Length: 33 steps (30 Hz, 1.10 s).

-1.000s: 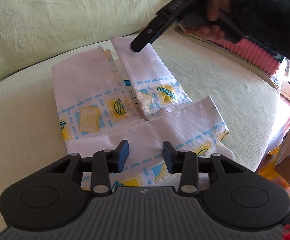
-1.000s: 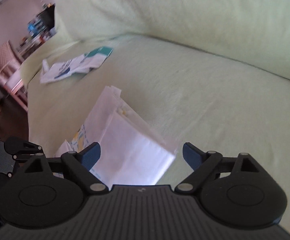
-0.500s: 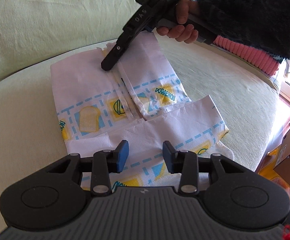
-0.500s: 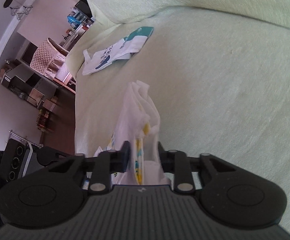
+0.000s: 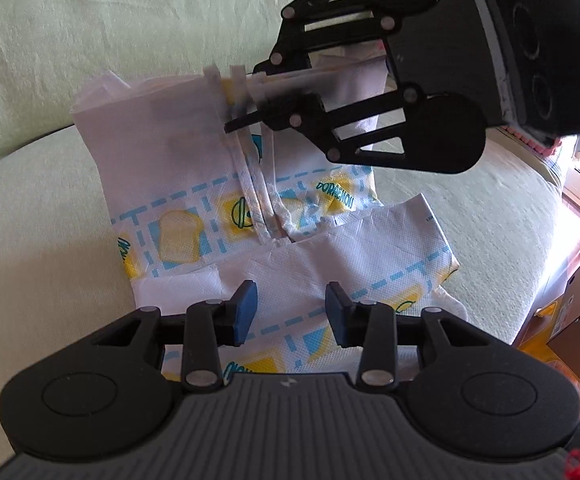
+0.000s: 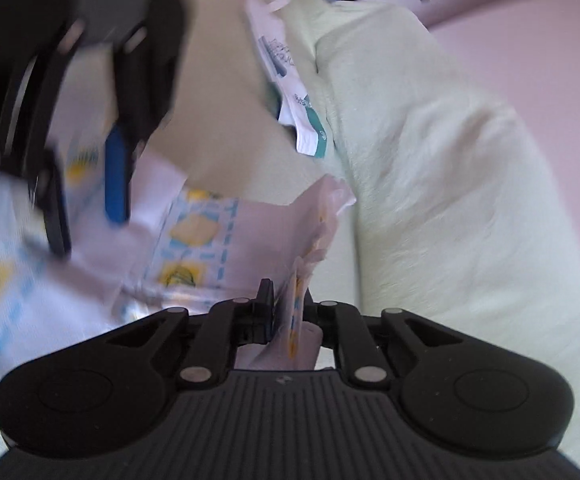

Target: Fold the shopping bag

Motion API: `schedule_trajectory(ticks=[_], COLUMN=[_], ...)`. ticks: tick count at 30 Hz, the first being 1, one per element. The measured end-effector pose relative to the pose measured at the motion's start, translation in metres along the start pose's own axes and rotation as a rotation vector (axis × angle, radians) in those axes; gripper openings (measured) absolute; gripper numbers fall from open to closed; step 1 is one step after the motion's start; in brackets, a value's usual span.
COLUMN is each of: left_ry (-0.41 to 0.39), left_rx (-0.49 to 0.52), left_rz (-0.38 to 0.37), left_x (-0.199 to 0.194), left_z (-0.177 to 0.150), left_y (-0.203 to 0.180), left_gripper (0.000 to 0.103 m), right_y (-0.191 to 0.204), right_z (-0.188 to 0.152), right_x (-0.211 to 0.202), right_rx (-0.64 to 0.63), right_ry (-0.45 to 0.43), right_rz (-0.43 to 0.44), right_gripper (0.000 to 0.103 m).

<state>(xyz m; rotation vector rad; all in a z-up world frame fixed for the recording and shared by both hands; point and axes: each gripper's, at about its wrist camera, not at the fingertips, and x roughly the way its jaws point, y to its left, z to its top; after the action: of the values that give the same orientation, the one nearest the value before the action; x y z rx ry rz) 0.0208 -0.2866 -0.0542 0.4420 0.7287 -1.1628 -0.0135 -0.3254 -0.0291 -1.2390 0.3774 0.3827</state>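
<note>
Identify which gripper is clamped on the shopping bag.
The right gripper: jaws just closed, pinching the shopping bag's lifted edge. The left gripper hovers with jaws apart.

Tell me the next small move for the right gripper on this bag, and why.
Probably carry the pinched handle end toward the left gripper and lay it over the folded lower part. The right gripper is shut on the shopping bag at its raised far edge, while the left gripper, jaws apart, hovers above the near fold without gripping it.
</note>
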Motion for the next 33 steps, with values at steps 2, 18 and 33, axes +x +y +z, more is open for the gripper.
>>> schedule_trajectory(ticks=[2, 18, 33], left_ry=[0.0, -0.018, -0.022], left_rx=[-0.002, -0.071, -0.081], left_rz=[0.002, 0.0, 0.016], left_x=[0.0, 0.006, 0.008], left_z=[0.0, 0.001, 0.016], left_y=[0.0, 0.004, -0.003], left_gripper=[0.046, 0.047, 0.048], right_y=[-0.001, 0.069, -0.129], right_z=[-0.001, -0.055, -0.068], right_x=[-0.003, 0.034, 0.059], right_rx=[-0.014, -0.818, 1.054], right_ry=[-0.024, -0.128, 0.094], right_rz=[0.0, -0.126, 0.549], right_gripper=[0.01, 0.01, 0.053])
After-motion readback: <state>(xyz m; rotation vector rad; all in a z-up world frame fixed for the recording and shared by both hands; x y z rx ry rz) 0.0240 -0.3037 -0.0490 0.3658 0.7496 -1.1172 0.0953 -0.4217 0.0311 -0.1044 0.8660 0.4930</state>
